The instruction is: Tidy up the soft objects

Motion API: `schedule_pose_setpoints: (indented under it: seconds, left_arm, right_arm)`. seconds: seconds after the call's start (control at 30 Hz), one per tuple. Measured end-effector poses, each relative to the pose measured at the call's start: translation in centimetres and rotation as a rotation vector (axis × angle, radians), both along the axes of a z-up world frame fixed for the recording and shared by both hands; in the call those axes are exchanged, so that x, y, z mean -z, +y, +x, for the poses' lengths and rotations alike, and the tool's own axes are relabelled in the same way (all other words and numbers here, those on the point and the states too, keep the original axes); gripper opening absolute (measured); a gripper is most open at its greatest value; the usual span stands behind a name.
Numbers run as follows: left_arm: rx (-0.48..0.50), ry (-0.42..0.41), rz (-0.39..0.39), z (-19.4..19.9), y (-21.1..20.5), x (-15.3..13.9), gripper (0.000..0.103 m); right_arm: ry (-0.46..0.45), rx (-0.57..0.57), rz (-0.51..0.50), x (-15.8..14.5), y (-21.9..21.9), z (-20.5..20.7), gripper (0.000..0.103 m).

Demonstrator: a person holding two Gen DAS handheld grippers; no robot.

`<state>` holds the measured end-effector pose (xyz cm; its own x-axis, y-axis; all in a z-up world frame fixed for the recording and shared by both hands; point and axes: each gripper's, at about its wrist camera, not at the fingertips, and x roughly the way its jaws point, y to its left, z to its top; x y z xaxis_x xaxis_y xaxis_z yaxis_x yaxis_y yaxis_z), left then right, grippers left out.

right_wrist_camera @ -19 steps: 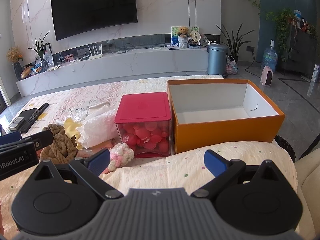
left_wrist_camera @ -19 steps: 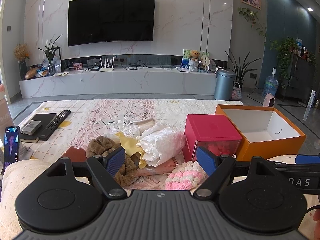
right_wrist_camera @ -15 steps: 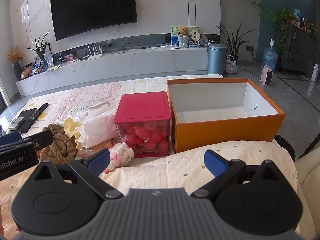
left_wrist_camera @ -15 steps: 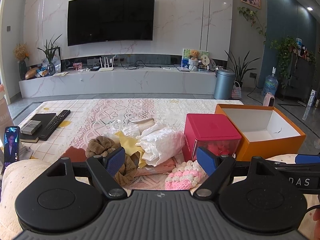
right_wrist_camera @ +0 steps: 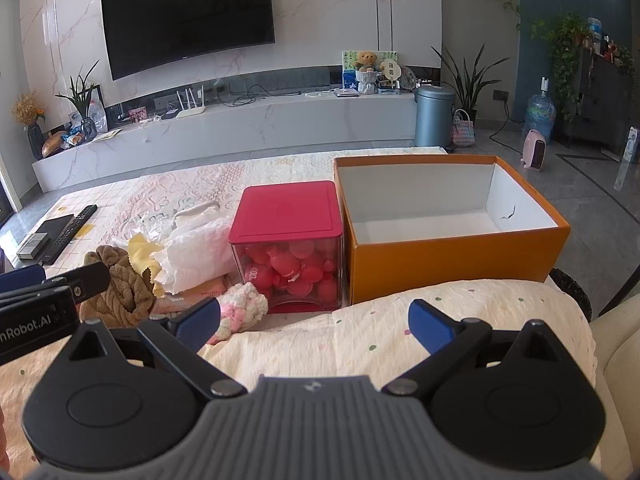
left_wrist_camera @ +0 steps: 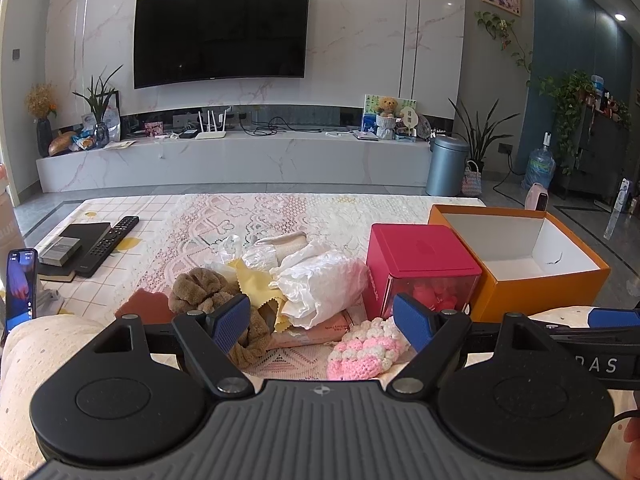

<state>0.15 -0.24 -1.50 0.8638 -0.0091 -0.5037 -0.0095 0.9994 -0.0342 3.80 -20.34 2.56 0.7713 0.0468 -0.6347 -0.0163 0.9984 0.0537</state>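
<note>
Both grippers sit spread wide with nothing between the fingers: left gripper [left_wrist_camera: 322, 322] low center over the soft pile, right gripper [right_wrist_camera: 314, 322] above a cream cushion [right_wrist_camera: 400, 320]. The pink knit piece [left_wrist_camera: 366, 352] and brown plush [left_wrist_camera: 208, 292] are half hidden behind the blue pads. The white bag [left_wrist_camera: 324, 284] covers whatever's underneath, and the orange box [right_wrist_camera: 452, 248] sits open at right.

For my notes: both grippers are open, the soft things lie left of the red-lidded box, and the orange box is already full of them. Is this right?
Not quite: the orange box is empty, as the right wrist view shows. The rest holds: the left gripper and right gripper have open jaws, and the soft things lie left of the red-lidded box.
</note>
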Motion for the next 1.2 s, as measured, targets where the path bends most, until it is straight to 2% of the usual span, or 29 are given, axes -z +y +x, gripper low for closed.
schedule_pose_setpoints:
  seconds: [1.0,1.2]
  left_arm:
    - [0.002,0.006,-0.003,0.15,-0.05,0.24,0.094]
    - [0.021,0.024,0.002,-0.31,-0.02,0.92,0.089]
  right_arm:
    - [0.019,-0.013,-0.004,0.15,0.19,0.15,0.099]
    - [0.019,-0.025,-0.015,0.42,0.46,0.27,0.099]
